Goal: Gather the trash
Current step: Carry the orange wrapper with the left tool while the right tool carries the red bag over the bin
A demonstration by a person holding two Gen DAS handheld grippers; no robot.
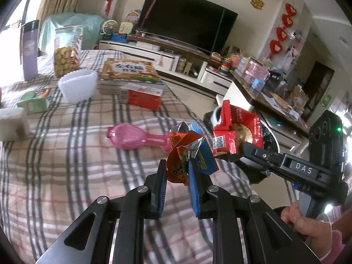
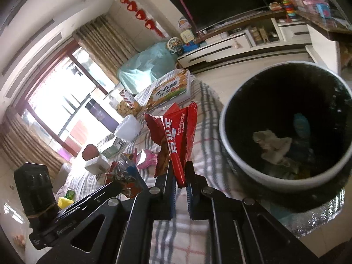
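Note:
My left gripper [image 1: 177, 167] is shut on a crumpled orange wrapper [image 1: 178, 154] and a blue one [image 1: 203, 158], held above the plaid tablecloth [image 1: 66, 165]. In the right wrist view my right gripper [image 2: 180, 167] is shut on a red snack bag [image 2: 176, 136]. To its right, close by, the black-lined trash bin [image 2: 222, 132] stands beside the table's edge with paper scraps [image 2: 272, 147] inside. The left wrist view shows the right gripper [image 1: 242, 147] with the red bag [image 1: 237, 132] just right of my wrappers. The left gripper [image 2: 118, 184] appears at lower left in the right wrist view.
On the cloth lie a pink plastic bottle [image 1: 129, 137], a red box [image 1: 143, 95], a picture book [image 1: 129, 70], a white basket [image 1: 78, 85], a cookie jar [image 1: 66, 52], a green box [image 1: 35, 101] and a white block [image 1: 12, 123]. A TV cabinet [image 1: 176, 55] stands beyond.

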